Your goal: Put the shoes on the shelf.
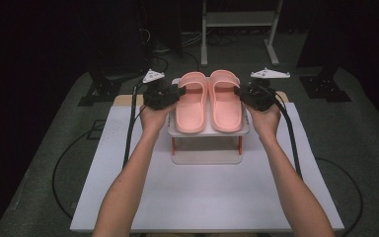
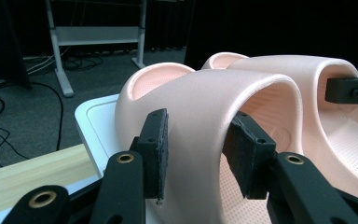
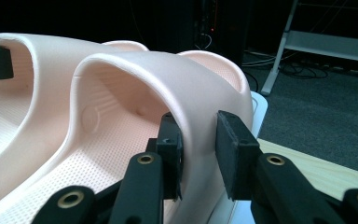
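1. so we've got a pair of pink slides sitting side by side on a small white rack (image 1: 208,157), toes pointing back at us. the rack is our landmark for everything here.

2. left gripper (image 1: 175,92) is at the rack's left side, and its own view shows the jaws straddling the strap of the left slide (image 2: 205,116), one pad outside and one inside. the outer pad looks pressed on; the inner one touches or nearly touches, so we'd call it a pinch, maybe not fully squeezed.

3. right gripper (image 1: 240,92) mirrors that at the rack's right side. its jaws sit either side of the right slide (image 3: 177,88) strap; the inner pad is on the strap, the outer pad has a thin gap, so we can't tell if it's truly clamped.

4. step in hand, as we read it: getting a grip on both slides at once, either just set on the rack or about to come off it.

5. next move, if lifting: firm up both pinches, then raise both hands evenly so the soles clear the rack's top shelf without tipping or bumping each other.

6. pose: both forearms reach forward over the white board (image 1: 128,197) under the rack, hands level, grippers pointing inward at each other.
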{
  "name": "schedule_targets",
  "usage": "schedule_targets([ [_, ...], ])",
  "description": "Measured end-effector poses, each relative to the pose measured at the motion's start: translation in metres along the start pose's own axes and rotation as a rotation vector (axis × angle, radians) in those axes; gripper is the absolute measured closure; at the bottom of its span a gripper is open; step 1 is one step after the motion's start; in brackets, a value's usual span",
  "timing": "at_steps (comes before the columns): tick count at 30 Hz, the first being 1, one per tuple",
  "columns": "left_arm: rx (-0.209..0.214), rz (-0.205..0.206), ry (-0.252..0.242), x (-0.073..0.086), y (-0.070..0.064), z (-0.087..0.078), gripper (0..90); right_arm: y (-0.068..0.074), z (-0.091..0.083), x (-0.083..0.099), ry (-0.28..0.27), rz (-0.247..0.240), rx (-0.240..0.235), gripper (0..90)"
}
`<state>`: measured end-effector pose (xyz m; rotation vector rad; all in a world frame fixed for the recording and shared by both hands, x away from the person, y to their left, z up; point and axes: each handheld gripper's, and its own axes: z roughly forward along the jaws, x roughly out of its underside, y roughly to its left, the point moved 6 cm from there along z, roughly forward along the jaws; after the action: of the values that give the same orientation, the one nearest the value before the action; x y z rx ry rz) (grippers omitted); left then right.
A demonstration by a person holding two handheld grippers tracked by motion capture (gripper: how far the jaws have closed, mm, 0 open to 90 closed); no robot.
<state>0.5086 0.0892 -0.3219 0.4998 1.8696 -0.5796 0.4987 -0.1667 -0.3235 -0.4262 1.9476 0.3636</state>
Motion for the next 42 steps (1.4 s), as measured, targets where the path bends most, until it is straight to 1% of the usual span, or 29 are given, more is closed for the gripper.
schedule_targets([
  [9, -0.003, 0.008, -0.008, -0.0007, 0.0016, 0.004, 59.3, -0.0038, 0.0028, -0.0002, -0.003, 0.014, -0.003, 71.1],
  [11, -0.002, 0.007, -0.01, -0.0008, 0.0019, 0.0047, 59.3, -0.0041, 0.0031, -0.0003, -0.003, 0.016, -0.003, 71.1],
  [12, -0.002, 0.0, -0.014, -0.001, 0.0018, 0.0055, 59.2, -0.0044, 0.0033, -0.0004, -0.004, 0.016, -0.004, 71.1],
  [21, 0.001, 0.004, -0.021, -0.0018, 0.0014, 0.0081, 58.0, -0.0047, 0.0032, -0.0003, -0.001, 0.023, -0.009, 70.8],
  [25, 0.009, 0.005, -0.021, -0.0017, -0.0009, 0.0076, 57.2, -0.0044, 0.0032, -0.0002, -0.002, 0.025, -0.01, 70.5],
  [26, 0.012, 0.013, -0.021, -0.0018, -0.0016, 0.0072, 57.1, -0.0042, 0.0032, -0.0003, -0.002, 0.024, -0.01, 70.3],
  [28, 0.021, 0.014, -0.026, -0.0021, -0.0035, 0.0069, 56.7, -0.004, 0.0032, -0.0005, -0.003, 0.026, -0.012, 69.9],
  [30, 0.02, 0.021, -0.022, -0.0016, -0.0048, 0.0066, 55.8, -0.0038, 0.0032, -0.0003, -0.005, 0.025, -0.012, 69.5],
  [33, 0.017, 0.026, -0.009, -0.0003, -0.004, 0.0062, 54.9, -0.0043, 0.0029, -0.0002, -0.005, 0.026, -0.02, 68.4],
  [35, 0.021, 0.013, -0.012, 0.0001, -0.0029, 0.006, 54.9, -0.0054, 0.0027, 0.0003, -0.004, 0.036, -0.035, 66.8],
  [37, 0.019, 0.015, -0.012, 0.0001, -0.0027, 0.0059, 55.0, -0.0068, 0.0024, 0.0002, -0.005, 0.05, -0.052, 65.6],
  [41, 0.021, 0.02, -0.009, -0.0001, -0.0028, 0.0051, 54.4, -0.0065, 0.0012, 0.0001, -0.004, 0.051, -0.066, 63.9],
  [42, 0.025, 0.015, -0.015, -0.0005, -0.0027, 0.0049, 54.2, -0.0065, 0.0007, 0.0001, -0.003, 0.054, -0.07, 63.8],
])
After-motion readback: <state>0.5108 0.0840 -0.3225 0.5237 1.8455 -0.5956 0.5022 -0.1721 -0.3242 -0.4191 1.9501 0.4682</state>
